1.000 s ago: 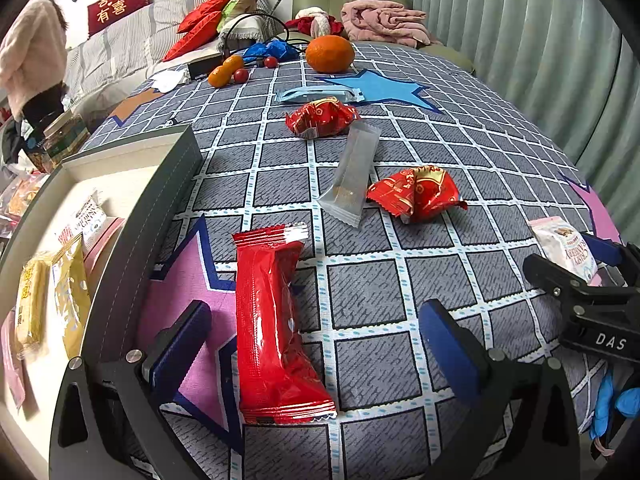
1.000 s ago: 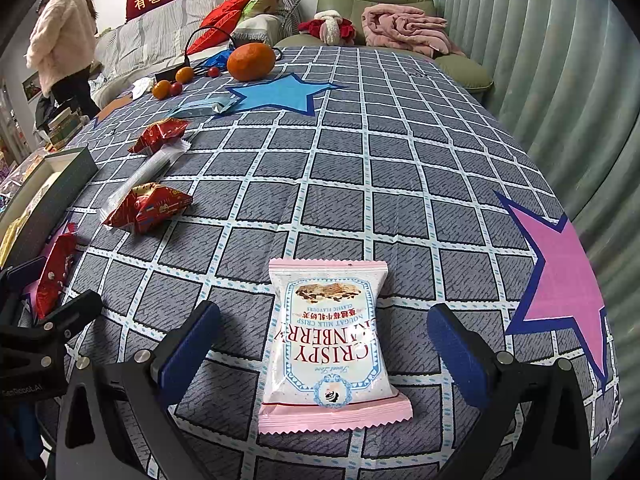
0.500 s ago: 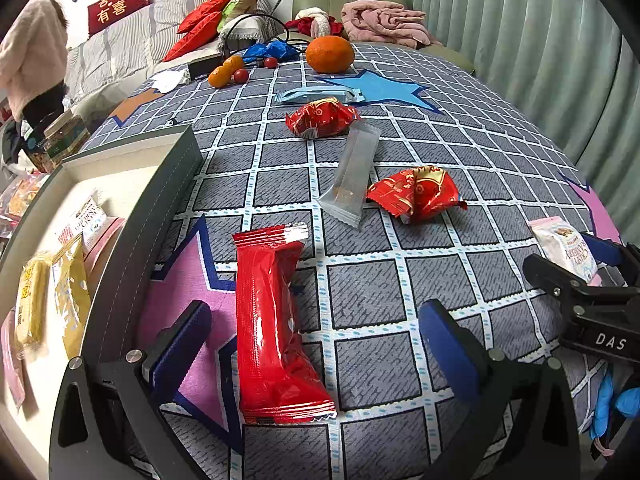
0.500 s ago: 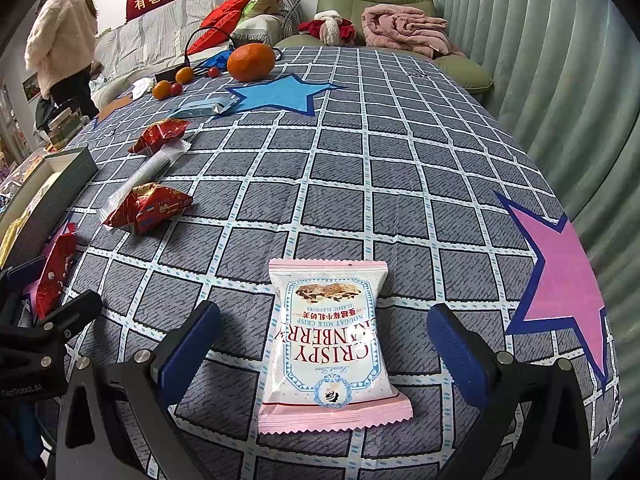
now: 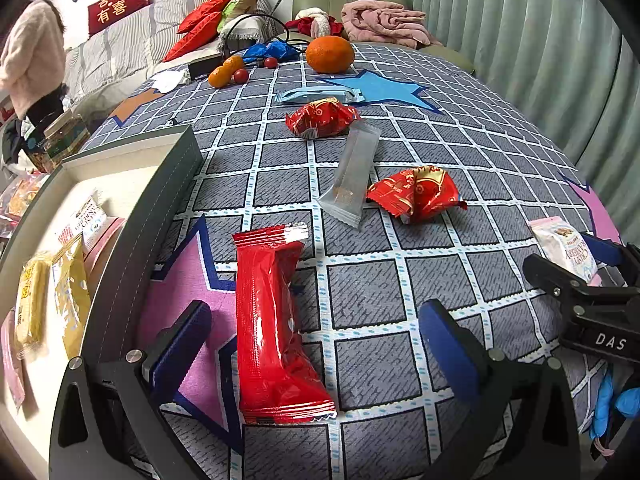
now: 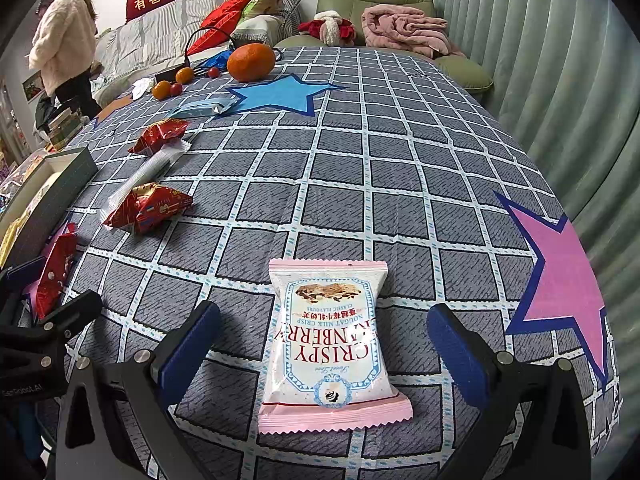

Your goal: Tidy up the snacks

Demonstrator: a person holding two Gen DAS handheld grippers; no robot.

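The left claw (image 5: 316, 348) is wide apart around the long red foil snack packet (image 5: 272, 320), which lies flat on the grey checked cloth of the tabletop (image 5: 400, 184), just beside the dark-walled tray (image 5: 152, 216). The right claw (image 6: 324, 344) is also wide, around the pink-and-white cranberry crisp packet (image 6: 332, 344). To grip well, I think each claw should go low and close on the middle of its packet, not on the thin sealed ends.

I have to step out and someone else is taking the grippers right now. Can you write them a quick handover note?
Left gripper: open, straddling the long red packet.
Right gripper: open, straddling the pink Crispy Cranberry packet.
Done: a few snacks lie in the tray at left.
Left: those two packets, two crumpled red packets, the clear sachet and the blue packet.
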